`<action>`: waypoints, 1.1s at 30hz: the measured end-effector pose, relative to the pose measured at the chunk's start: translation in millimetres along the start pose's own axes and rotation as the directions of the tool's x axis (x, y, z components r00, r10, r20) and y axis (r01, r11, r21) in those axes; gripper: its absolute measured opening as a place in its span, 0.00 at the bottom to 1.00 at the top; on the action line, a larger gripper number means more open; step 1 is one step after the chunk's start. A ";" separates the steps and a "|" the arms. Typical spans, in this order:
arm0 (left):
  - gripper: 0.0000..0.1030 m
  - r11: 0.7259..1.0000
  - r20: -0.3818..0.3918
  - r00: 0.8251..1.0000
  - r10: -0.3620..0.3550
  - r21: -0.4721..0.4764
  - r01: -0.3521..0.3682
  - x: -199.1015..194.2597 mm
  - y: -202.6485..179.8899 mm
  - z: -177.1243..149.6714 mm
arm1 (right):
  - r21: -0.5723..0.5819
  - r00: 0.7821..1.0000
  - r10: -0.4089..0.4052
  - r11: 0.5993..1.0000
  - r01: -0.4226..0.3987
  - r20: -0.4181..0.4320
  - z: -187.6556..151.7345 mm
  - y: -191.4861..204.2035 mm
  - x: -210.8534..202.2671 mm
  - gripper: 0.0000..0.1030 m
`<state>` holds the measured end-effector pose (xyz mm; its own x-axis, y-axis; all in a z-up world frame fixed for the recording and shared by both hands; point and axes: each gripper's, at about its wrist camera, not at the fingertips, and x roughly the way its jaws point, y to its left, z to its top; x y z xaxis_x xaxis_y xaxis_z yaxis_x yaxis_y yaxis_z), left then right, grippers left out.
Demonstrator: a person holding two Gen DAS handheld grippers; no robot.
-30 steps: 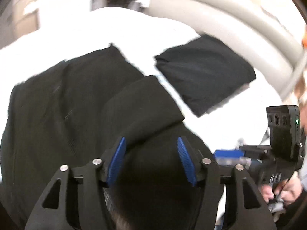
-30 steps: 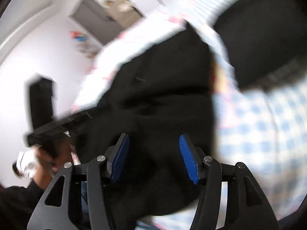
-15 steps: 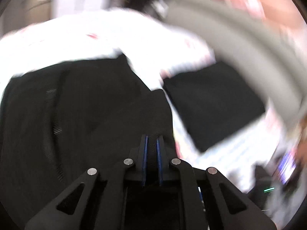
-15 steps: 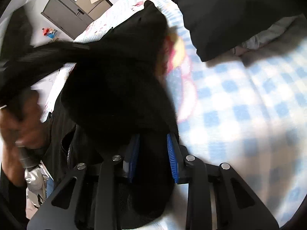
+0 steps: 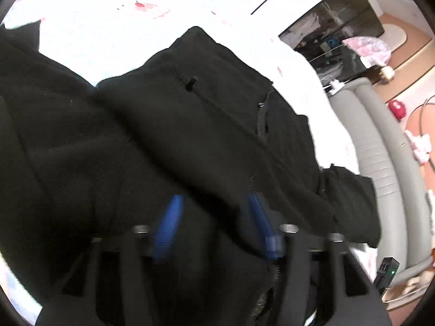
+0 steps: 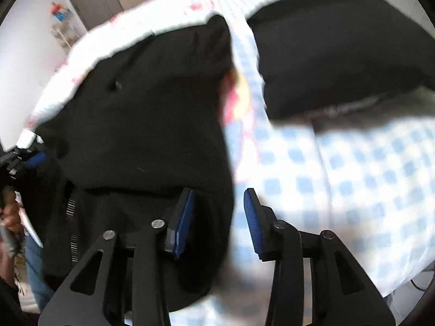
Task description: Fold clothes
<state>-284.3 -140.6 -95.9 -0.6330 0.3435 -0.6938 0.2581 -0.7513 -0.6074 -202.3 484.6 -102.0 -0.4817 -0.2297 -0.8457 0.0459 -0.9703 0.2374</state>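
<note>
From your left wrist view, the left gripper [image 5: 214, 222] stands with its blue pads apart, low over the black fleece jacket [image 5: 190, 125], which lies spread on the white patterned bedsheet [image 5: 108, 8]. Fabric bulges up around both pads, but nothing is pinched between them. Take the jacket's zipper [image 5: 261, 119] as your landmark: it runs just beyond your right pad, and the grey padded headboard [image 5: 380, 146] curves well past it on the far side. To fold cleanly, I'd judge you should take a flat edge on the near side of the zipper, not a bunched ridge (this view is blurred, so the layers are hard to tell apart).

From your right wrist view, the right gripper [image 6: 217, 220] is also parted, holding nothing. Its left pad sits over the jacket's edge and its right pad over the blue checked sheet [image 6: 367, 176], so you straddle the hem. A second dark garment, already folded [image 6: 339, 54], lies beyond the jacket, apart from it across a strip of sheet. The jacket's zipper teeth [image 6: 71, 206] show off to the left of your left pad. Close squarely on the hem itself; catching the sheet along with it looks like the main risk here.
</note>
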 end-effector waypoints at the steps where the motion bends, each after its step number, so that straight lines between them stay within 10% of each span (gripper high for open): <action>1: 0.57 1.000 -0.023 0.999 -0.027 0.003 0.027 7.3 -1.6 -0.9 | 0.000 0.999 0.053 0.999 -0.053 0.001 1.2 1.1 0.6 0.61; 6: 0.38 0.993 -0.115 0.990 0.078 0.096 -0.067 56.5 -18.3 0.3 | -0.073 0.990 0.071 0.994 -0.080 -0.122 -12.9 8.3 40.5 0.65; 7: 0.16 0.988 -0.108 0.987 0.115 0.117 -0.103 62.2 -23.5 3.2 | -0.106 0.992 0.036 0.993 -0.049 -0.119 -17.3 9.4 44.1 0.56; 9: 0.12 0.980 -0.087 0.985 0.147 0.145 -0.134 61.7 -33.9 11.2 | -0.139 0.995 -0.010 0.990 -0.004 -0.095 -12.8 9.4 40.4 0.38; 17: 0.16 0.978 -0.110 0.983 0.150 0.164 -0.131 41.3 -20.7 9.8 | -0.137 0.986 -0.118 0.985 0.101 -0.118 -19.6 -49.7 14.6 0.22; 20: 0.42 0.987 -0.157 0.985 0.072 0.152 -0.048 30.4 -11.5 -8.3 | -0.074 0.991 -0.073 0.995 0.064 -0.116 -20.6 -66.4 -1.1 0.25; 23: 0.46 0.996 -0.152 0.988 -0.001 0.089 0.014 22.5 2.8 -10.4 | -0.012 0.997 0.042 0.999 -0.043 -0.064 -9.0 -73.4 -20.2 0.30; 29: 0.50 0.993 -0.070 0.993 0.099 -0.056 -0.103 32.0 16.9 11.0 | -0.055 0.991 0.134 0.990 -0.133 0.001 40.9 -53.6 -2.6 0.41; 33: 0.50 0.988 -0.007 0.996 0.086 -0.126 -0.086 23.1 19.8 -4.7 | -0.110 0.994 0.015 0.994 -0.027 -0.111 -5.3 3.1 45.1 0.41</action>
<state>-290.4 -144.9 -125.7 -0.6038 0.2815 -0.7458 0.4015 -0.7008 -0.5896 -219.3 470.9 -142.0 -0.3809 -0.2511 -0.8899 0.1554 -0.9661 0.2061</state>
